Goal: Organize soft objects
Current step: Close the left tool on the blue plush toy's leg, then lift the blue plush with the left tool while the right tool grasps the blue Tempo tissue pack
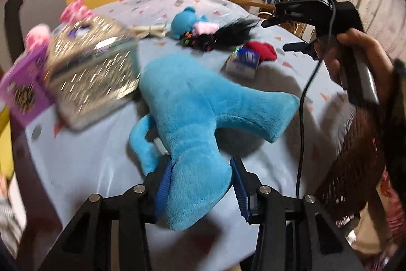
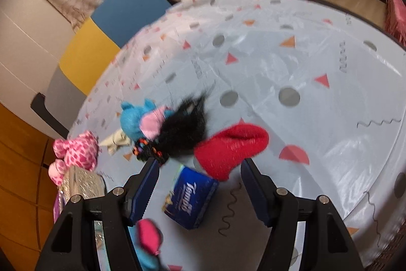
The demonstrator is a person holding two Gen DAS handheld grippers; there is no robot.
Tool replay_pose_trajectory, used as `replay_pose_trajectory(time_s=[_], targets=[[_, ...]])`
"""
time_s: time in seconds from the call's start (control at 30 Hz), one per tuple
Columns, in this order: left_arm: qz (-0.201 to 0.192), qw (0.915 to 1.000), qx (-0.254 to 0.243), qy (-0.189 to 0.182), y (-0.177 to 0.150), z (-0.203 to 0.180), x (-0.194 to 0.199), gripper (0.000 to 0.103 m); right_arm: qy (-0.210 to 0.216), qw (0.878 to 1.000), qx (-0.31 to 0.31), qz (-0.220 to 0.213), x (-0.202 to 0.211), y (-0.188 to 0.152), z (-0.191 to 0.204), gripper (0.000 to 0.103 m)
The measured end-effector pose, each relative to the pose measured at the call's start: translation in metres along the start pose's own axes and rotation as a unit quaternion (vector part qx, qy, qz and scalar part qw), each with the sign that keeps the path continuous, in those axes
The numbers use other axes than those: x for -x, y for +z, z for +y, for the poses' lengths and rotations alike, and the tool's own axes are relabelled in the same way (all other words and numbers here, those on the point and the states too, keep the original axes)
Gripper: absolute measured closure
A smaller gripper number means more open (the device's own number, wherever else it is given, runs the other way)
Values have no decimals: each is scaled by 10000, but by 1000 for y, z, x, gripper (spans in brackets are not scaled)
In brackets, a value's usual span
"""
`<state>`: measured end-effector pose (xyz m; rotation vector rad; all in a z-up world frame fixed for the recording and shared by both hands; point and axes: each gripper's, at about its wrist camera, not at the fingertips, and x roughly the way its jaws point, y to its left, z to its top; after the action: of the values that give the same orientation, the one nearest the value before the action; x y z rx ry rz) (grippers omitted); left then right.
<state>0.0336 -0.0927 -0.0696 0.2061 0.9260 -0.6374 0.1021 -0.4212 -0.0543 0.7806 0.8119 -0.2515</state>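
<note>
Blue plush toy [image 1: 192,118] sits clamped in the left hand-held gripper [image 1: 200,184] over the near counter [image 2: 317,93]. Right hand-held gripper [image 2: 200,184] gapes over the tissue pack [image 2: 190,197]; the counter's far right lies bare.

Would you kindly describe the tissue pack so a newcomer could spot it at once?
On the patterned tablecloth, look just ahead of the open right gripper. The tissue pack lies there beside a red sock. It is the only dark blue packet with white lettering.
</note>
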Motion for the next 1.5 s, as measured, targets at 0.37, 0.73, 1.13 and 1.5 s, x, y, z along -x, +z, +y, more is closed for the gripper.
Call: replay_pose_trajectory(time_s=[0.37, 0.73, 1.13, 1.5], targets=[[-387, 9974, 602, 9, -6, 28, 46, 21, 105, 9957, 28, 923, -30, -13, 4, 35], [144, 9916, 1275, -158, 68, 22, -8, 10, 21, 9965, 35, 840, -27, -12, 4, 35], [255, 9923, 1207, 111, 57, 28, -49, 18, 107, 9955, 128, 936, -30, -13, 9, 35], [-210, 9942, 1045, 121, 12, 28, 2, 18, -350, 9906, 381, 1267, -52, -27, 29, 34]])
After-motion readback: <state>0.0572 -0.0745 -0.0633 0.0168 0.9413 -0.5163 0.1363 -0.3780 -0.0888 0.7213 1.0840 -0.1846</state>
